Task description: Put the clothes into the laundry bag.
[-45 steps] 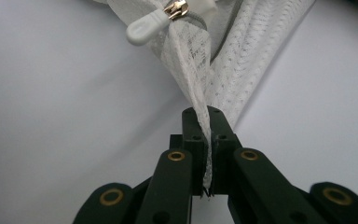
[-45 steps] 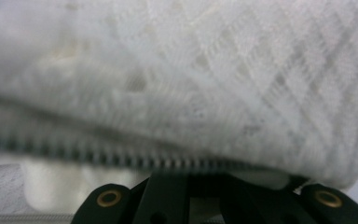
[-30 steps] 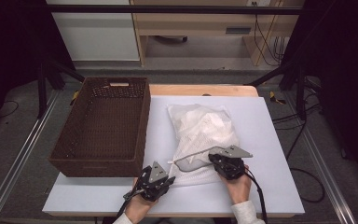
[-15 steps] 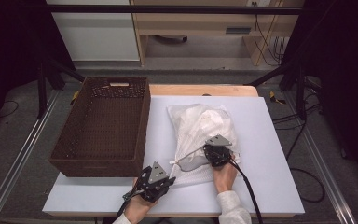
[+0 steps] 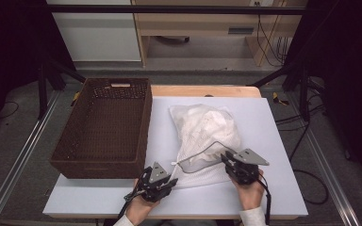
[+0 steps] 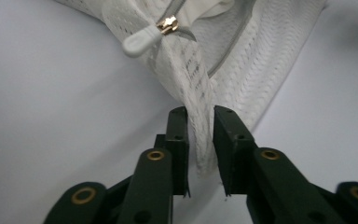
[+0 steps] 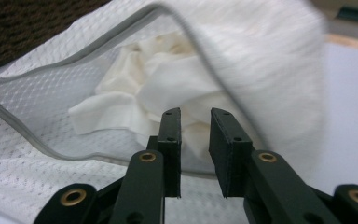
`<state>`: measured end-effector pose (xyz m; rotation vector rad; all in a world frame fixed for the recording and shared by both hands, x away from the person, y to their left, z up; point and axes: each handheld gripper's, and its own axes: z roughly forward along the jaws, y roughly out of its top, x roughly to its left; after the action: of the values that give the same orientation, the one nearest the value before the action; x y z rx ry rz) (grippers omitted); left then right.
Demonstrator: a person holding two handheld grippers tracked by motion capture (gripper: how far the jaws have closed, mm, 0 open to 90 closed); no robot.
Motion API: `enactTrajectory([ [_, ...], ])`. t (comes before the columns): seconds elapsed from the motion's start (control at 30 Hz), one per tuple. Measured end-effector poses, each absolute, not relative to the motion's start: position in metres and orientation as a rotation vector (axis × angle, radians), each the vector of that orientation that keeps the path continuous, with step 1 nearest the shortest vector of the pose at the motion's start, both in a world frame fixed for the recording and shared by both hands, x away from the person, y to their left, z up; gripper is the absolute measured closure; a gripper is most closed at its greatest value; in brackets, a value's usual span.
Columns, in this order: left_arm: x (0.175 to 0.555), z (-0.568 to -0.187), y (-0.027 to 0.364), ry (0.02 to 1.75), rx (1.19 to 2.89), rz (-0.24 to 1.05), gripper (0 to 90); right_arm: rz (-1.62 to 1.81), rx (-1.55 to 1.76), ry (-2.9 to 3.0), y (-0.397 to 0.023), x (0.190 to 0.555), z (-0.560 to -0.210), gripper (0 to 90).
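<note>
Mesh laundry bag [image 5: 206,136] lies on the white desk [image 5: 273,141] straight ahead of both hand-held grippers, its long axis running away from the person, its unzipped mouth at the near end facing them. The left hand-held gripper [image 5: 162,181] sits at the bag's near left corner; its jaws have just been opening, and in the left gripper view a fold of the mesh beside the zipper pull [image 6: 147,37] passes between them with a small gap on each side, so it looks loosened rather than pinched. The right hand-held gripper [image 5: 230,162] is at the near right of the mouth, lifted a little off the desk; its jaws have just been opening too and stand narrowly apart with nothing between them. Just beyond its tips the grey zipper edge [image 7: 121,35] arches up, and the crumpled white cloth [image 7: 135,93] inside lies directly ahead through the opening. The right one looks the nearer to that cloth, so I judge a reach into the mouth would be its move. Left of the left hand-held gripper and farther from the person stands the brown wicker basket [image 5: 66,141], just beside the bag. Bare desk lies to the right of the right hand-held gripper, giving room there.
</note>
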<state>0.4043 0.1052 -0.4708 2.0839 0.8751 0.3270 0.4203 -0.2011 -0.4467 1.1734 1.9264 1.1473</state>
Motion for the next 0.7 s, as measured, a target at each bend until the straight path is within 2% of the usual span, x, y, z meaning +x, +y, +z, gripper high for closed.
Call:
enactTrajectory([
  [0.1,0.409,-0.468,0.105,0.891,2.065,0.329,61.4,1.115,1.198,1.875,-0.212,0.421,-0.445,60.8],
  [0.23,0.418,-0.467,0.104,0.909,2.049,0.323,54.6,1.037,1.241,1.891,-0.213,0.436,-0.453,56.2],
  [0.37,0.422,-0.470,0.104,0.925,2.052,0.316,58.2,0.957,1.293,1.899,-0.225,0.436,-0.465,54.7],
  [0.5,0.424,-0.475,0.105,0.924,2.053,0.307,69.9,0.928,1.391,1.902,-0.248,0.433,-0.478,52.3],
  [0.53,0.424,-0.475,0.104,0.924,2.056,0.307,72.9,0.917,1.415,1.908,-0.251,0.434,-0.482,54.8],
  [0.63,0.423,-0.476,0.103,0.912,2.066,0.308,81.8,0.917,1.448,1.966,-0.254,0.439,-0.488,71.1],
  [0.7,0.422,-0.476,0.103,0.911,2.066,0.304,83.9,0.947,1.454,1.987,-0.253,0.439,-0.488,86.1],
])
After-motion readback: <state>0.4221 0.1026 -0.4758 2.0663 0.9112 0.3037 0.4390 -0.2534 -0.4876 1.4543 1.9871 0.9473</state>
